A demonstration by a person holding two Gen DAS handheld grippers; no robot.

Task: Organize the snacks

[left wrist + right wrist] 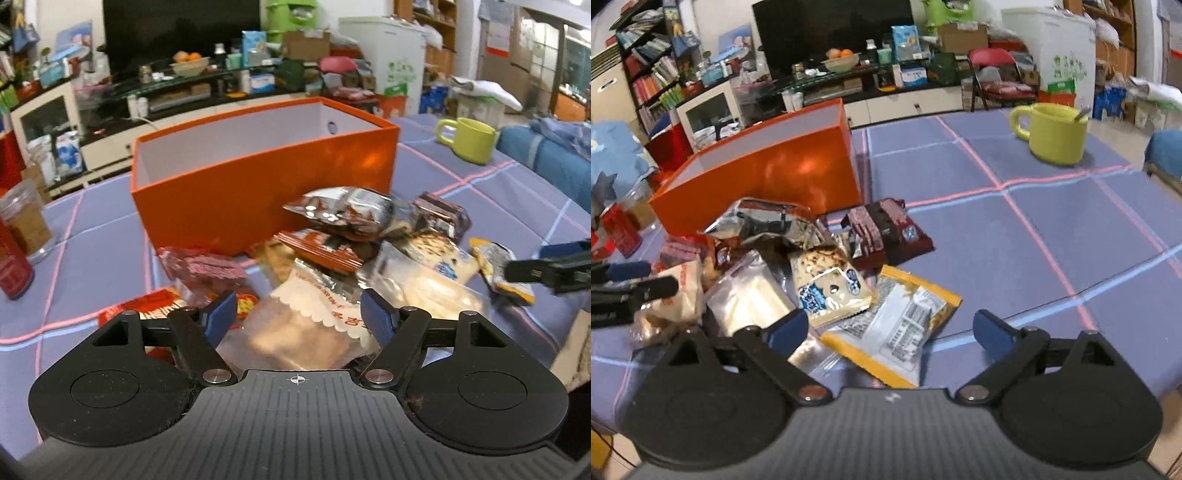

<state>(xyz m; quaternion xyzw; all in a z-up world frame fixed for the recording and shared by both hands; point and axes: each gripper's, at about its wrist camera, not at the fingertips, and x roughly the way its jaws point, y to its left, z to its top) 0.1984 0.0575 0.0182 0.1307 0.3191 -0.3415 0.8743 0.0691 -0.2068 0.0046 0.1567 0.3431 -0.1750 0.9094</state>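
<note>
An open orange box point(258, 184) point(768, 177) stands on the blue checked tablecloth, and its white inside shows nothing. In front of it lies a pile of snack packets: a silver foil one point(351, 210) point(768, 221), a dark brown one point(886, 232) and a yellow-edged one point(897, 325). My left gripper point(299, 314) is open, its blue pads on either side of a clear packet with a white scalloped label point(306, 325). My right gripper point(890, 328) is open wide just above the yellow-edged packet. Each gripper also shows at the other view's edge, the right gripper point(535, 260) and the left gripper point(653, 277).
A green mug point(469, 142) point(1052, 134) with a spoon stands at the far right of the table. A red can point(11, 273) point(622, 229) and a clear jar point(26, 221) stand at the left. The table's edge runs close on the right, and a cluttered TV stand lies beyond.
</note>
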